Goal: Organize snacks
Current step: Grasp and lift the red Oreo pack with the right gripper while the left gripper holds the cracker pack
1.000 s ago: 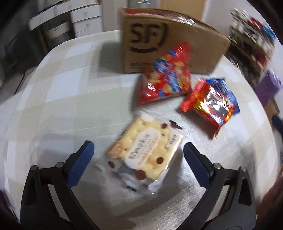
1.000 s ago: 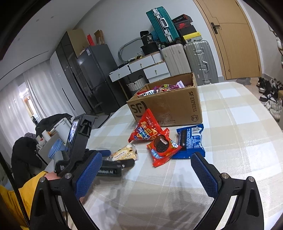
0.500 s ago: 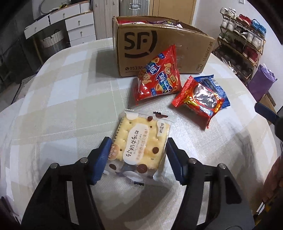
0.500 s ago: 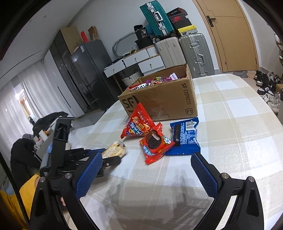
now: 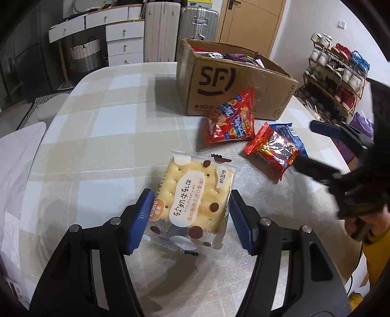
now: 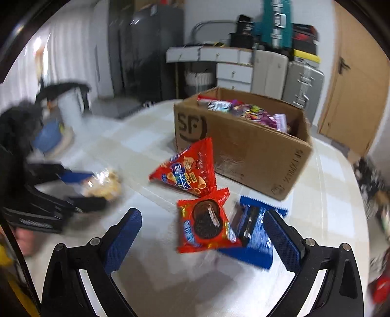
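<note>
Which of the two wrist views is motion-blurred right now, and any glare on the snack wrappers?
Right wrist view: smeared, worst at the edges; cardboard box soft. Left wrist view: sharp, cracker pack print legible, glare on the red cookie pack; fisheye bends the table edges.

Home, a living or dining area. Table with checked cloth (image 5: 102,126), courier cardboard box (image 5: 234,85) on it, hard-shell suitcases (image 5: 197,22) against the wall, white drawer units (image 5: 124,41), woven basket (image 5: 85,53), shoe rack (image 5: 338,73) full of sneakers, wooden door (image 6: 351,80), dark fridge (image 6: 151,48).
</note>
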### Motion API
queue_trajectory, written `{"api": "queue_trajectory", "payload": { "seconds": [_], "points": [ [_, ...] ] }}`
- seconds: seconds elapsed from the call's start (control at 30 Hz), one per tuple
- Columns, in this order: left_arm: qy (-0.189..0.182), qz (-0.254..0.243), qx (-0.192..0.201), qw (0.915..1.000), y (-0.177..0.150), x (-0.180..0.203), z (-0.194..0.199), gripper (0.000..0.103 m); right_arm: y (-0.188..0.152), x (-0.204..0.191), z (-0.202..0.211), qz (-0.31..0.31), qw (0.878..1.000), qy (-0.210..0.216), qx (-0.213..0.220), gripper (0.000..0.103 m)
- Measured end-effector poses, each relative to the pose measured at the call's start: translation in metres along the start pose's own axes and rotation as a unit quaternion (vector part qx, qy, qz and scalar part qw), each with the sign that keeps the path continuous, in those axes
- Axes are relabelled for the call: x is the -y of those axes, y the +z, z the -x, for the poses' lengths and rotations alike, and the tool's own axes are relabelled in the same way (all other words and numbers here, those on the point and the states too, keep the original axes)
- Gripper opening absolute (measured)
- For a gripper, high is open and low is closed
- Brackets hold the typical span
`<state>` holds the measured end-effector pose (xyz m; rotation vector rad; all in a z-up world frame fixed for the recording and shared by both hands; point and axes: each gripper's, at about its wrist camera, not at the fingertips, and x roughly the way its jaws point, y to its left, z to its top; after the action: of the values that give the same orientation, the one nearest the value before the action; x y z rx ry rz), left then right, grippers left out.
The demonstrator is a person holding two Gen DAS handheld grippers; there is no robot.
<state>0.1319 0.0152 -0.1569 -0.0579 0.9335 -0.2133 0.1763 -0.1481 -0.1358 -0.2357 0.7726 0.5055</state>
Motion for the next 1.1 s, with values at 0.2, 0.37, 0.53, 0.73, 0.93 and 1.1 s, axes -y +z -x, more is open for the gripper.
{"api": "queue_trajectory", "payload": {
  "seconds": [0.2,0.37,0.53,0.73,0.93,1.1],
  "points": [
    [-0.003,0.015,0.0,0.9999,-0.007,-0.009,0.002,0.06,0.0,-0.004,-0.044,0.036,0.997,-0.012,-0.061,0.078],
    [-0.003,0.025,0.0,0.9997,-0.011,-0.013,0.003,0.06,-0.005,-0.005,-0.058,0.043,0.996,-0.008,-0.084,0.053],
    [-0.003,0.027,0.003,0.9996,-0.012,-0.011,0.009,0.06,-0.004,0.002,-0.051,0.014,0.997,0.018,-0.074,0.046],
    [-0.001,0.032,0.014,0.9994,-0.014,-0.006,0.025,0.06,0.0,0.009,-0.022,-0.036,0.997,0.047,-0.039,0.046],
    [-0.007,0.031,0.038,0.9988,-0.015,0.005,0.051,0.06,0.002,0.015,0.029,-0.101,0.99,0.09,0.021,0.046],
    [-0.012,0.02,0.06,0.9979,-0.014,0.022,0.078,0.06,0.003,0.016,0.074,-0.15,0.978,0.125,0.075,0.046]
  ]
}}
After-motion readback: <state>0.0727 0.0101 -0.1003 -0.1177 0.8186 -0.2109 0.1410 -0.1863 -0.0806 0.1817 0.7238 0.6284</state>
